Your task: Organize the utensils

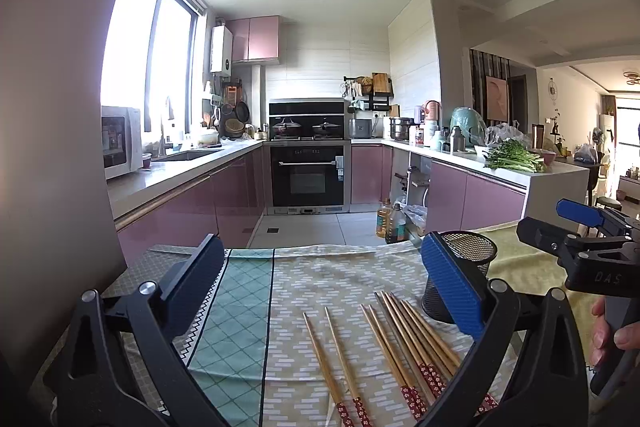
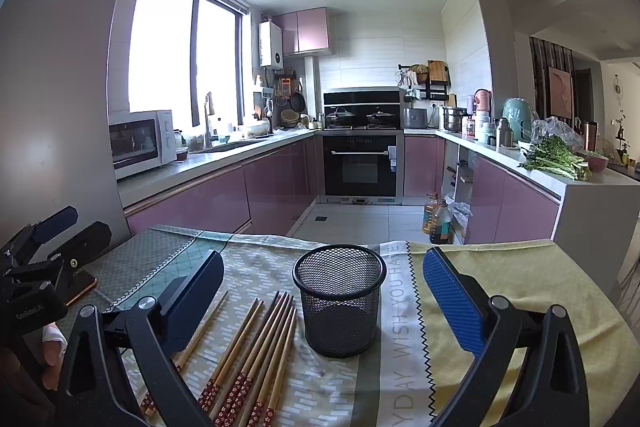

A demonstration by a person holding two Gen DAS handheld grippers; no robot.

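The left gripper (image 1: 320, 283) hangs just above the counter (image 1: 320, 267) with its jaws spread wide and nothing between them. The right gripper (image 2: 324, 287) is likewise wide apart and empty, tilted slightly downward.

The chopsticks (image 2: 256, 347) lie flat on a patterned cloth (image 2: 520, 287) that covers the counter. Most are bunched side by side, their red flowered ends toward the cameras and their plain tips pointing away toward the kitchen. In the left wrist view two of them lie a little apart from the bunch, to its left. The exact count is hard to tell, since the gripper arms hide some ends.

A black mesh cup (image 2: 340, 303) stands upright just to the right of the chopsticks, close to the bunch and seemingly not touching it. Nothing shows inside it. In the left wrist view it is partly hidden behind the blue pad of the right-hand finger.
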